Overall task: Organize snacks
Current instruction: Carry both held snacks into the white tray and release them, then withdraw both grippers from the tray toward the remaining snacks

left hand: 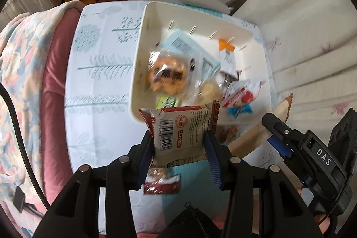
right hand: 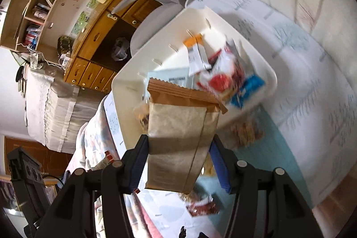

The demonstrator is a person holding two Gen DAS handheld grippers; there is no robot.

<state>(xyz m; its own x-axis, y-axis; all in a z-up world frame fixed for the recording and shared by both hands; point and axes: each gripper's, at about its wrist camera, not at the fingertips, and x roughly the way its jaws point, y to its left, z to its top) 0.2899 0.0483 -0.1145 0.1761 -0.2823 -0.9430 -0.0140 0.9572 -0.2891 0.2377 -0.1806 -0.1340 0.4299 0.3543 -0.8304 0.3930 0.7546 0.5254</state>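
At lower centre, the left gripper (left hand: pixel 179 146) clamps a barcoded snack packet (left hand: pixel 178 126); the right gripper (right hand: pixel 179 157) clamps a brown paper pouch (right hand: pixel 180 126). Beyond, the white bin (left hand: pixel 142 37) already holds several snacks; a red wrapper (left hand: pixel 161 184) remains on the table, so the task seems well advanced.

Both wrist cameras are looking steeply down, close over the white bin (left hand: pixel 142 41) (right hand: pixel 125 90), the left squarely, the right tilted; both are sharing the patterned surface (left hand: pixel 100 73) (right hand: pixel 312 86).

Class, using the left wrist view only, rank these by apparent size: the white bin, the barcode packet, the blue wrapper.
1. white bin
2. barcode packet, though nearness to the camera enlarges it
3. blue wrapper
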